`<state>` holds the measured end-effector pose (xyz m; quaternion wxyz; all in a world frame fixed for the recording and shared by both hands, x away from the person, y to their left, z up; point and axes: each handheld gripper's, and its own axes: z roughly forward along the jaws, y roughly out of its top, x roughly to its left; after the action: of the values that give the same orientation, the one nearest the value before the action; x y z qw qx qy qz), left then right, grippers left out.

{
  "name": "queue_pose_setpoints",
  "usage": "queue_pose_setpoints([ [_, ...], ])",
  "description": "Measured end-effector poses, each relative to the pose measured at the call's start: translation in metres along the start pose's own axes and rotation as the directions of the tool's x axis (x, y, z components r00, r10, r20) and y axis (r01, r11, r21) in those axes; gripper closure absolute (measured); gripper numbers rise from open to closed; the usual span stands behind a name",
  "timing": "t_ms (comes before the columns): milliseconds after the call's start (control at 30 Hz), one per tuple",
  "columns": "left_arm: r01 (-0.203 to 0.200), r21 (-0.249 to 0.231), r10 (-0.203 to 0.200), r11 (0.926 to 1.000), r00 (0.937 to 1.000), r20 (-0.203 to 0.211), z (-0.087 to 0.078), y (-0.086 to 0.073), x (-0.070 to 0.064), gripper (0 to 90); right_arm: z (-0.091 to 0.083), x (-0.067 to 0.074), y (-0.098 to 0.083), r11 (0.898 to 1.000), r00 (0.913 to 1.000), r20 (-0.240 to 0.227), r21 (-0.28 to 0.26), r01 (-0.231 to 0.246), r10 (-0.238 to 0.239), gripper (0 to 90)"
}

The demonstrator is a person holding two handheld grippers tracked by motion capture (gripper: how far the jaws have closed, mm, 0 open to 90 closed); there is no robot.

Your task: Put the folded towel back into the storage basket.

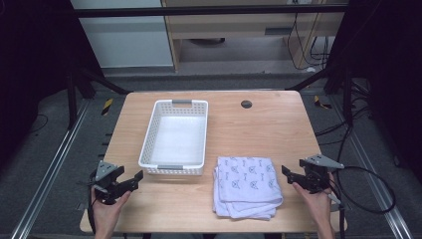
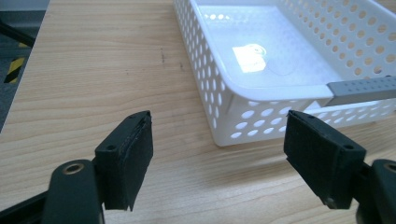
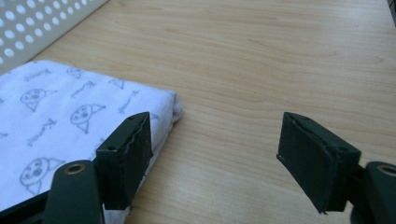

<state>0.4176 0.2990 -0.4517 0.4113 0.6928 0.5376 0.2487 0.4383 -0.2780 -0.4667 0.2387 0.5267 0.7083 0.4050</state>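
A folded white cloth (image 1: 246,185) with a small grey print lies on the wooden table, front right of centre. An empty white perforated basket (image 1: 175,137) with grey handles stands left of it. My left gripper (image 1: 133,180) hovers at the front left, open, pointing at the basket's near left corner (image 2: 219,135). My right gripper (image 1: 287,172) is open just right of the cloth; its left pad (image 3: 128,154) sits over the cloth's folded edge (image 3: 84,116), and bare table lies between the jaws. My left gripper (image 2: 217,156) and my right gripper (image 3: 215,158) hold nothing.
The table (image 1: 259,124) has a dark round grommet (image 1: 246,104) at the back right of centre. Black frame bars and cables run around it on the floor. Bare wood stretches behind the cloth and left of the basket.
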Motion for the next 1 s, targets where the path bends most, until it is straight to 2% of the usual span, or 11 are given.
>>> queue_pose_setpoints([
  [567, -0.060, -0.020, 0.060, 0.9980, 0.9977, 0.031, -0.004, 0.004, -0.033, 26.2, -0.003, 0.014, 0.003, 0.999, 0.9986, -0.050, -0.030, 0.015, -0.017, 27.3],
  [733, -0.086, -0.032, 0.088, 0.9958, 0.9954, 0.040, -0.006, 0.006, -0.042, 26.3, -0.003, 0.016, 0.007, 0.999, 0.9975, -0.070, -0.036, 0.009, -0.011, 28.7],
  [867, -0.103, -0.037, 0.104, 0.9940, 0.9932, 0.052, -0.007, 0.008, -0.047, 26.4, -0.005, 0.022, 0.013, 0.999, 0.9956, -0.089, -0.045, 0.028, -0.032, 28.7],
  [933, -0.097, -0.040, 0.100, 0.9945, 0.9925, 0.071, -0.007, 0.010, -0.050, 26.4, -0.006, 0.023, 0.014, 0.999, 0.9953, -0.093, -0.043, 0.023, -0.027, 28.0],
  [1000, -0.099, -0.042, 0.101, 0.9942, 0.9922, 0.072, -0.007, 0.011, -0.052, 26.4, -0.007, 0.025, 0.016, 0.999, 0.9948, -0.097, -0.045, 0.025, -0.030, 27.6],
])
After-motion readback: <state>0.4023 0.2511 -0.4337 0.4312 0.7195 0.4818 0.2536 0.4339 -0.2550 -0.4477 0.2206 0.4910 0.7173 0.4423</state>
